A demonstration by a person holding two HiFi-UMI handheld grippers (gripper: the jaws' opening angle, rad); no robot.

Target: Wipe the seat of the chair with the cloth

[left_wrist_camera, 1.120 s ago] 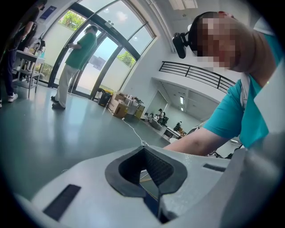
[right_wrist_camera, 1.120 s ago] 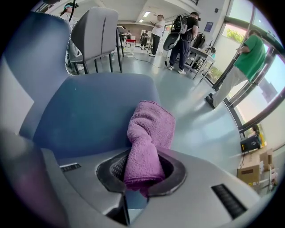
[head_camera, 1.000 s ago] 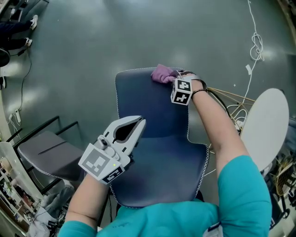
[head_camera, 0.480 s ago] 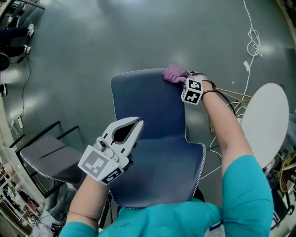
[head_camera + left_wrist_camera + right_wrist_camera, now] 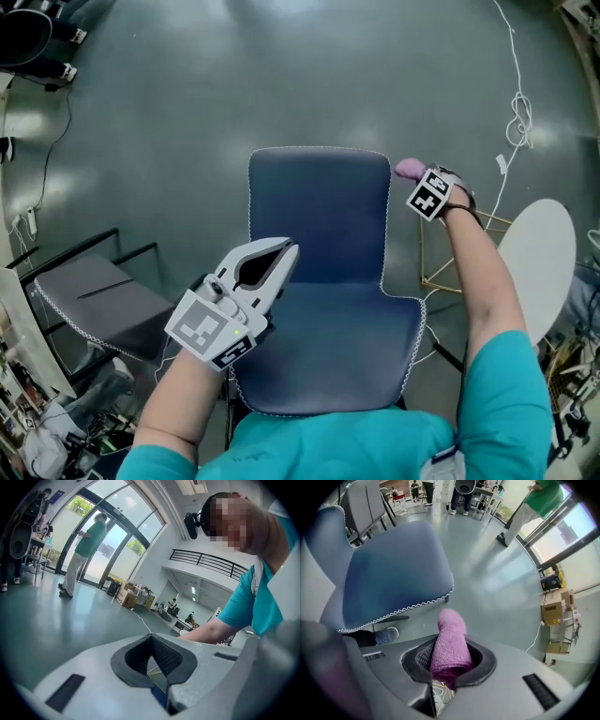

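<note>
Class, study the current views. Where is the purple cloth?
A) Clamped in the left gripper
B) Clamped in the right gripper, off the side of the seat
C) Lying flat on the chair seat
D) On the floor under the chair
B: the right gripper is shut on the cloth, and the head view shows it past the right edge of the chair seat.

The left gripper (image 5: 151, 638) has its jaws closed tip to tip, with nothing held. Beyond it lies grey floor (image 5: 42, 616). Far left, a person in green (image 5: 89, 536) stands by glass doors (image 5: 123, 534). A teal-sleeved arm (image 5: 211, 629) shows at right.
</note>
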